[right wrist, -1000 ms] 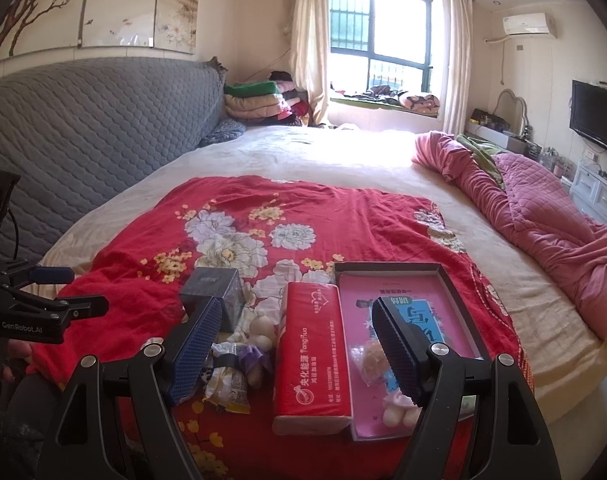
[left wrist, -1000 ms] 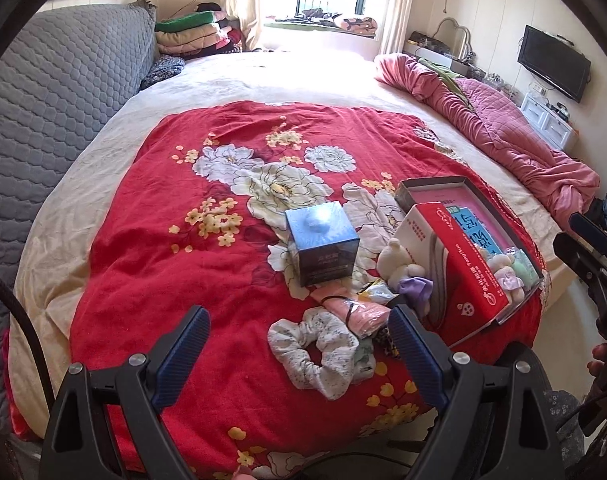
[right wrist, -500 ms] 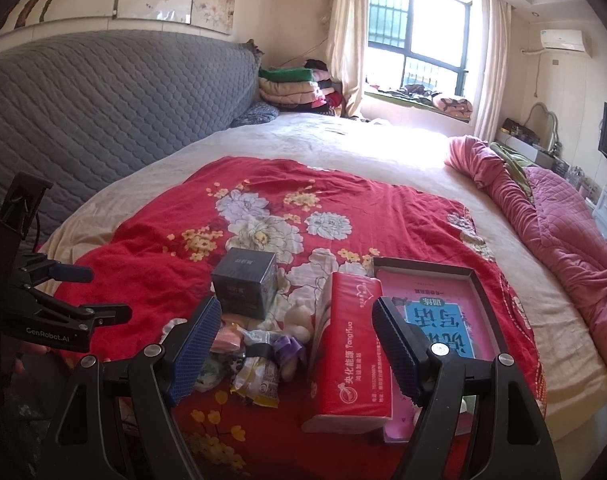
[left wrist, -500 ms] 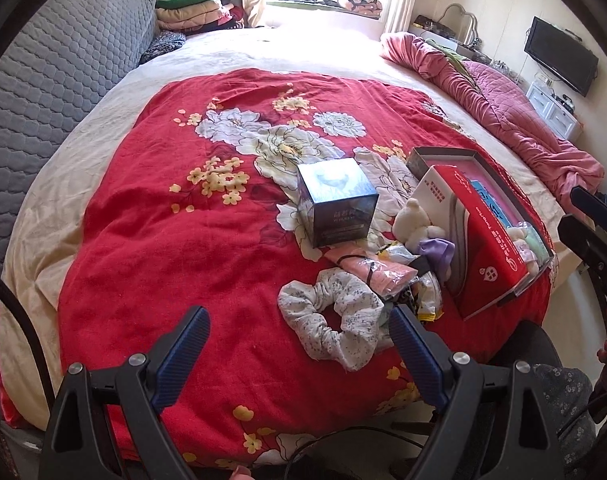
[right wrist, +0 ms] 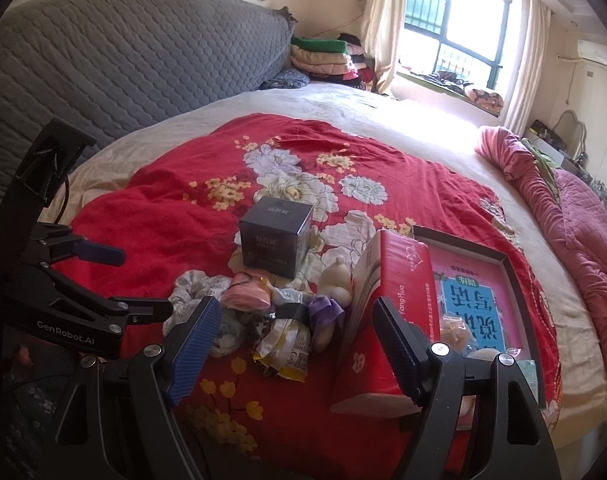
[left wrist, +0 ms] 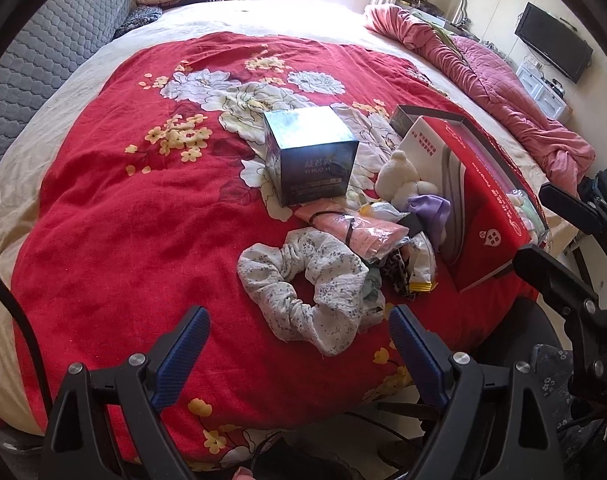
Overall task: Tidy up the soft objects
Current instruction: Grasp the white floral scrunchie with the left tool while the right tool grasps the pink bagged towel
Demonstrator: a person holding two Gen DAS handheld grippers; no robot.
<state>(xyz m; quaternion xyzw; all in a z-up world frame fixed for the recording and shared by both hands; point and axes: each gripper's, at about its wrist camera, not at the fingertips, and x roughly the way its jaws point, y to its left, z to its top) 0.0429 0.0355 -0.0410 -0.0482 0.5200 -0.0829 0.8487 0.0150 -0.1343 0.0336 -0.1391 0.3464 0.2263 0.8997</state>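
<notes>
Bedspread (left wrist: 115,208), red with a floral print, spread over a large bed; its left and far portions lie bare, while the clutter sits toward the near right edge, where the cloth drops off the mattress. Left gripper (left wrist: 299,354) hangs over the near edge with its jaws spread wide and nothing between them. Directly ahead of it lies a white floral scrunchie (left wrist: 303,286), flat on the spread, its ring drawn out from upper left to lower right. Beyond the scrunchie, touching it, lies a pink packet (left wrist: 357,230) with a black hair tie across it, then a dark cube-shaped box (left wrist: 309,156) standing upright. To the right are a white plush toy (left wrist: 399,172), a purple cloth piece (left wrist: 431,208) and a yellow-edged snack wrapper (left wrist: 421,268). A red tissue pack (right wrist: 387,312) stands on its long edge, leaning against a shallow open box (right wrist: 515,280) that holds a pink-and-blue printed book and small soft items at its near end. Right gripper (right wrist: 295,344) is likewise wide open and empty, above the wrapper and the tissue pack.
</notes>
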